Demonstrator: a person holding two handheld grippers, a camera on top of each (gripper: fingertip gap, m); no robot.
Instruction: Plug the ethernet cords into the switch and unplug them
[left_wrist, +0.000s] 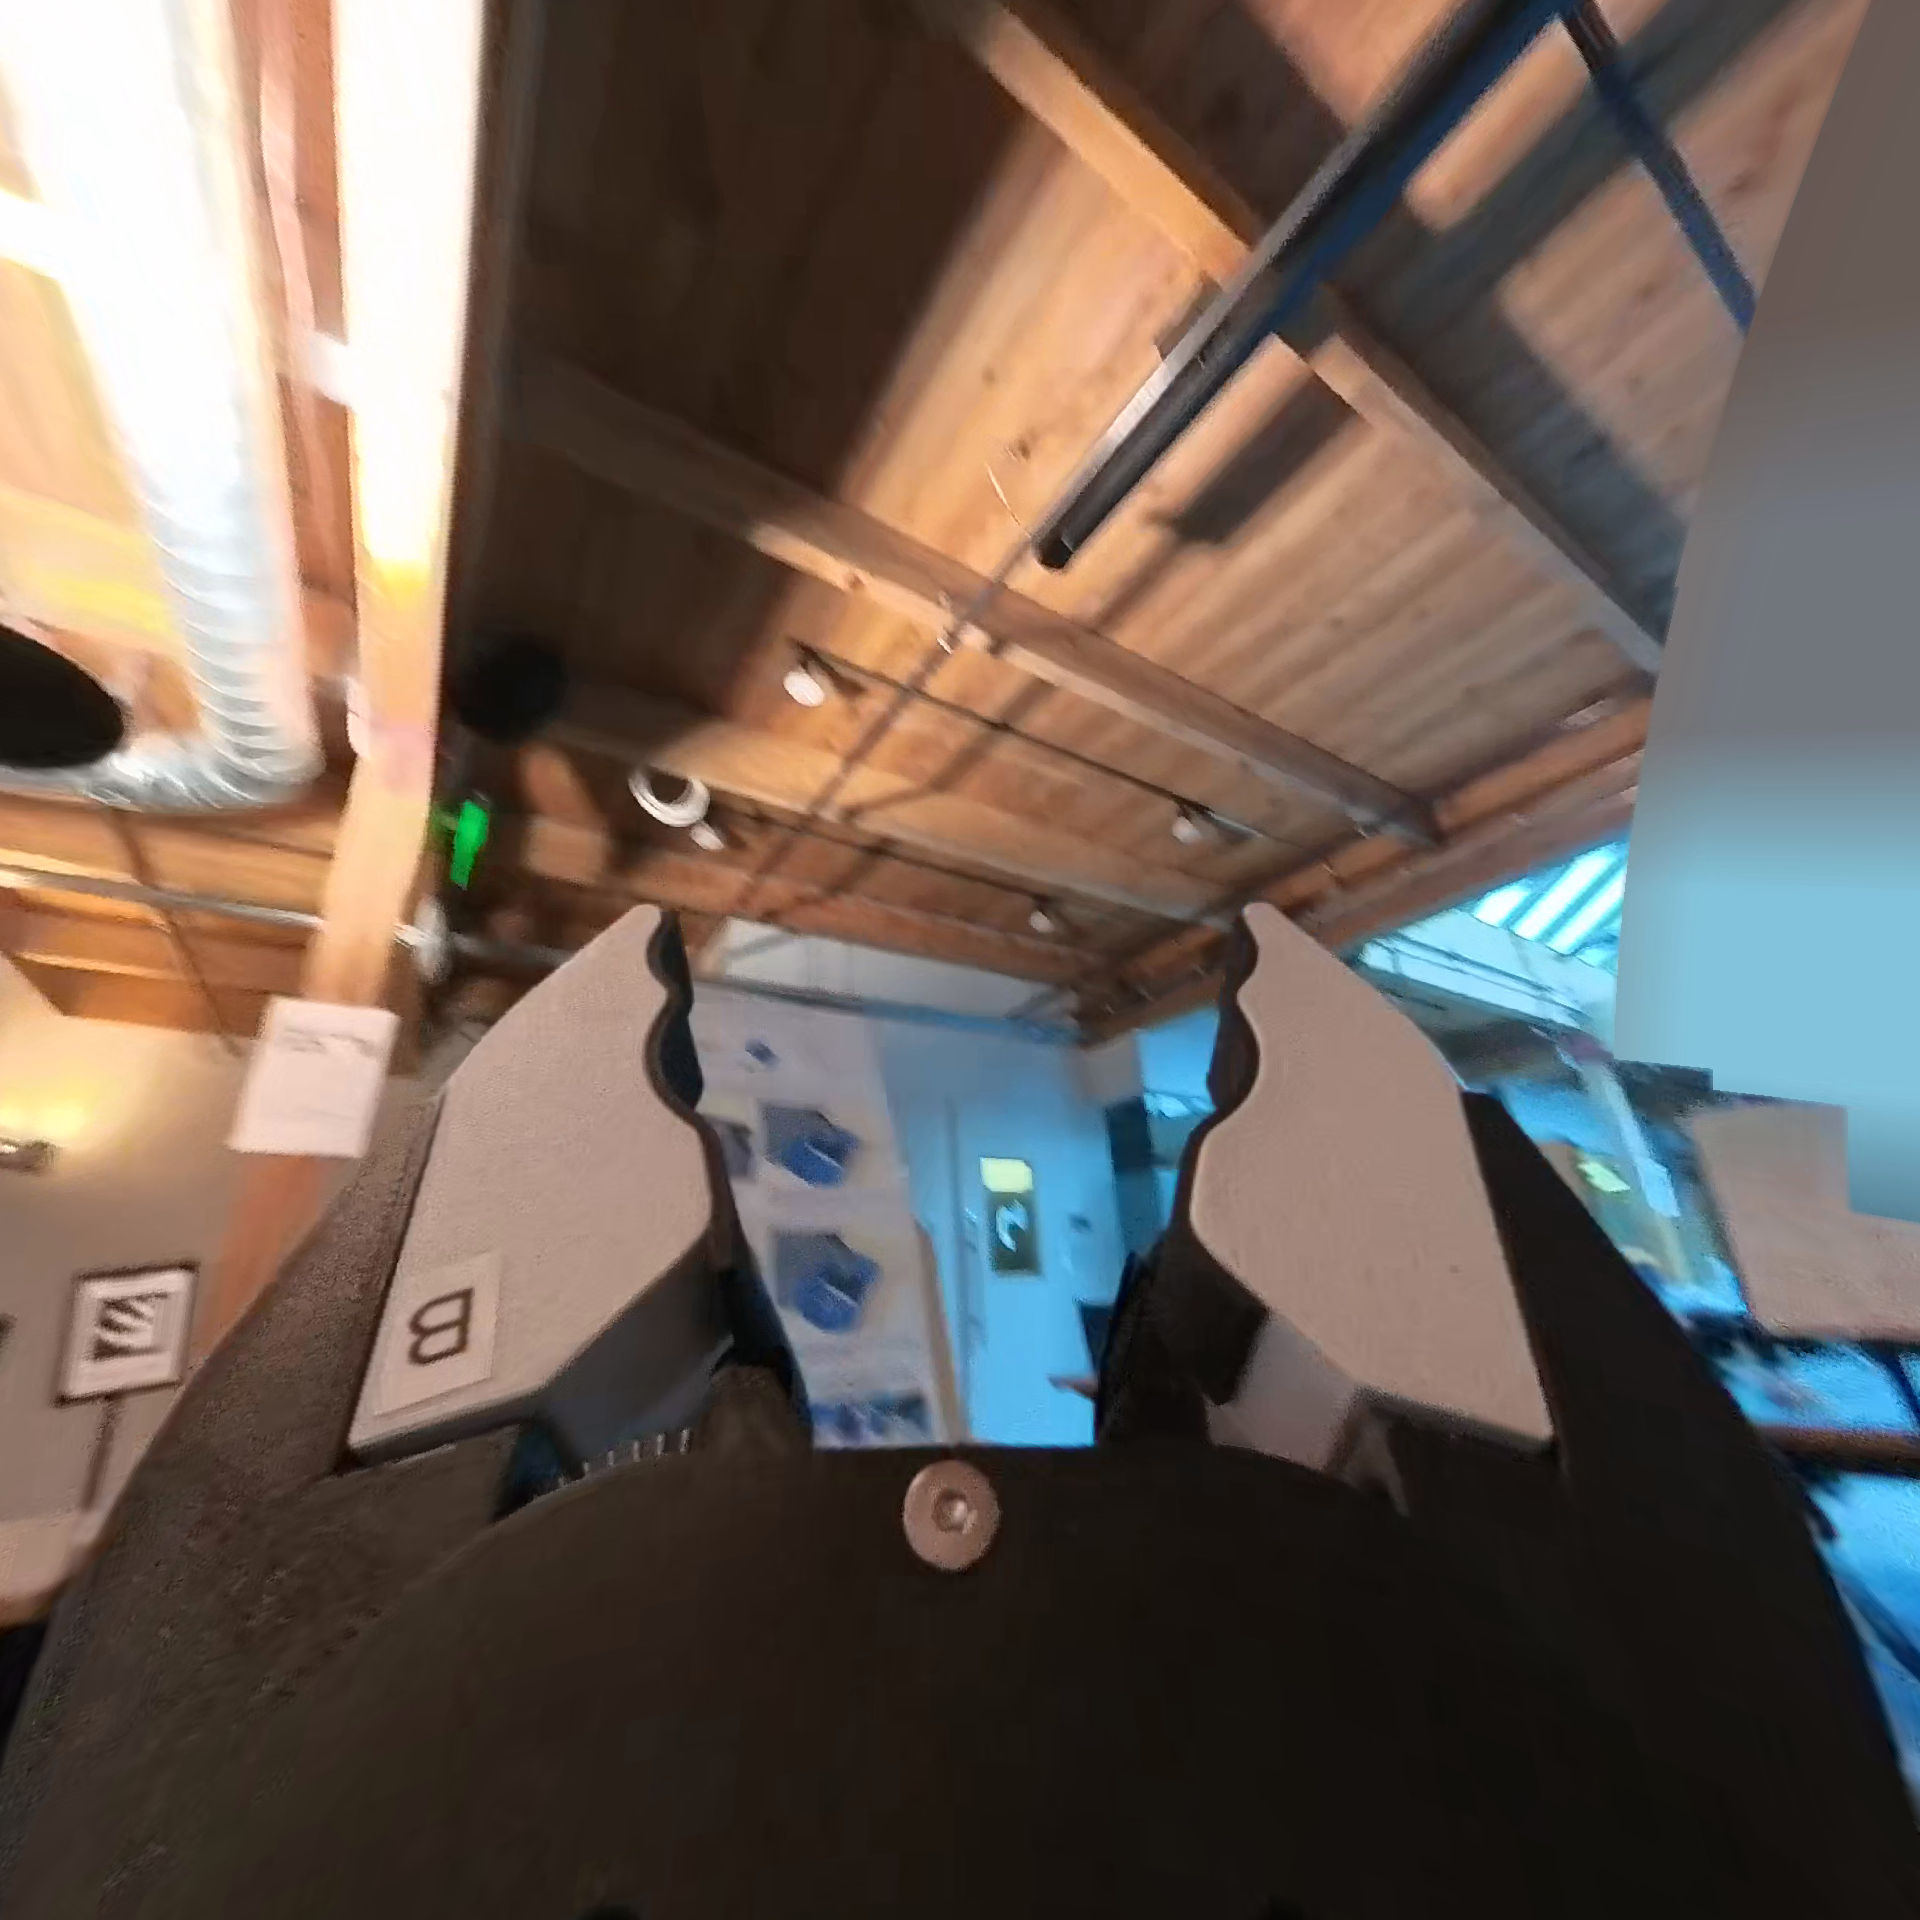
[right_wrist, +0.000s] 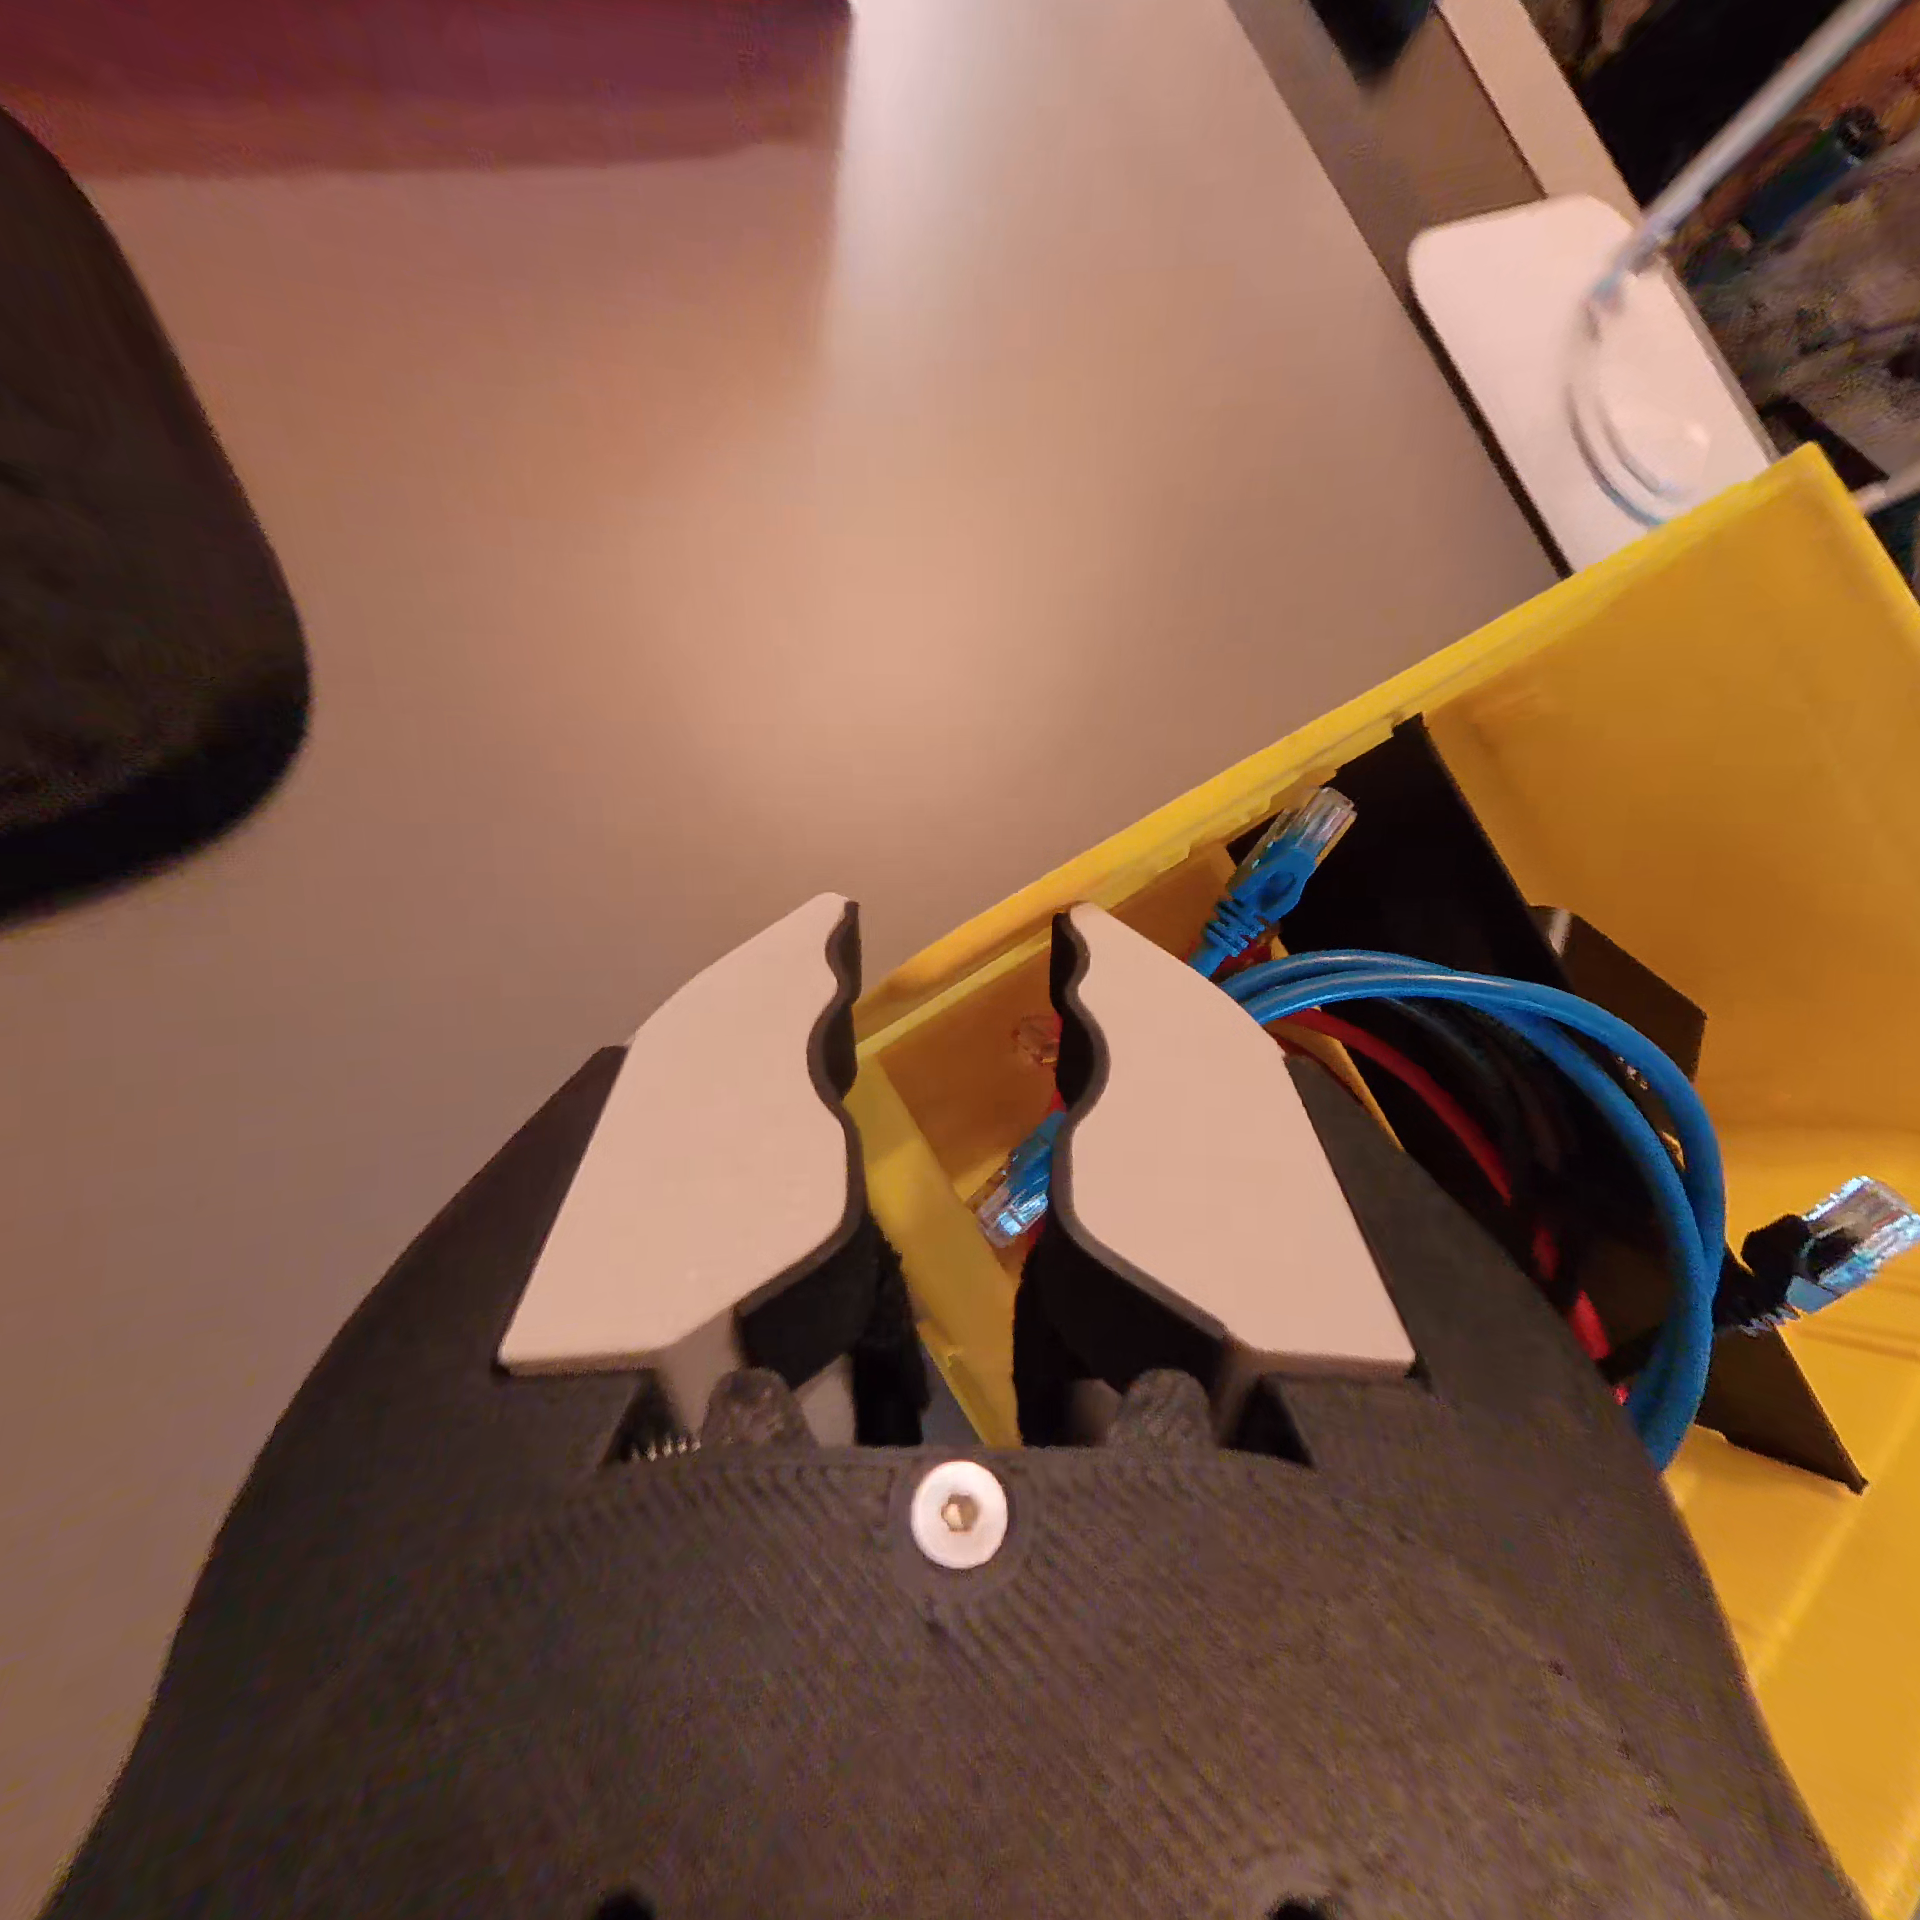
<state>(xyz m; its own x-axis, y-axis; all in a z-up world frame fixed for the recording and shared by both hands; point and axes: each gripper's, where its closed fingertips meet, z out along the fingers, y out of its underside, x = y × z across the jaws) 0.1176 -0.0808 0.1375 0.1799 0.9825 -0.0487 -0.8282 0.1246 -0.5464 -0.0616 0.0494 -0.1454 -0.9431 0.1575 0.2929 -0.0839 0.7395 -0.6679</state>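
L gripper (left_wrist: 954, 935) is pointing up at a wooden ceiling (left_wrist: 1039, 436), w/ a silver duct (left_wrist: 223, 582) off to the left; its fingers are standing wide apart, released, w/ nothing between them, and the view is blurring. R gripper (right_wrist: 956, 935) is hovering over the corner of a yellow bin (right_wrist: 1621, 894) that is sitting on a pale table (right_wrist: 727, 520); its fingers are sitting partly spread w/ a clear gap, gripping nothing, and the bin's corner wall is showing through that gap. The ethernet cords are lying in the bin's near compartment, in front of a black divider (right_wrist: 1455, 831): a blue cord (right_wrist: 1558, 1049) is looping in several coils, a red cord (right_wrist: 1455, 1122) is running under it, and a black cord (right_wrist: 1382, 1060) is lying amid the bundle. One blue plug (right_wrist: 1288, 852) w/ a clear tip is pointing up toward the bin's wall, another blue plug (right_wrist: 1023, 1184) is showing just between the R fingers, and a black-booted plug (right_wrist: 1839, 1247) w/ a clear tip is sticking out to the right. Switch isn't showing in either view. A dark rounded object (right_wrist: 114, 582) is lying at the table's left edge, too blurred to ID.
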